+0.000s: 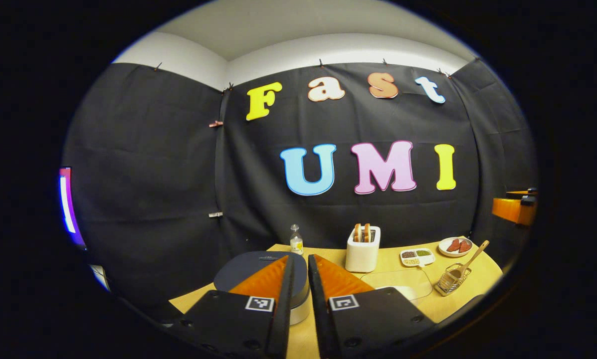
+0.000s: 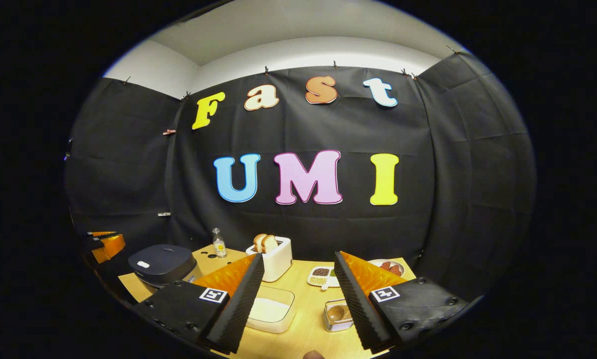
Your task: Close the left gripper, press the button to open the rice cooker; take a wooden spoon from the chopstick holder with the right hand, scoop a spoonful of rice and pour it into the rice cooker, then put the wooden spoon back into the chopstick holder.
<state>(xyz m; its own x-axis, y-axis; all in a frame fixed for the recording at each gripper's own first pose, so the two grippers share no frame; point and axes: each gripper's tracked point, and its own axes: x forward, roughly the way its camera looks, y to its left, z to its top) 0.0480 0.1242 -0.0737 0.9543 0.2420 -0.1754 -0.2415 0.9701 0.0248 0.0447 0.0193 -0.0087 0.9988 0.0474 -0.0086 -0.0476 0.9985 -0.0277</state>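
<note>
No step is complete: rice cooker lid down, wooden spoon in its holder (left gripper jaws nearly closed on nothing, right gripper jaws wide apart).

You see the dark rice cooker, lid down, at the table's left; the wooden spoon leans in the wire chopstick holder; white rice fills the tray.
</note>
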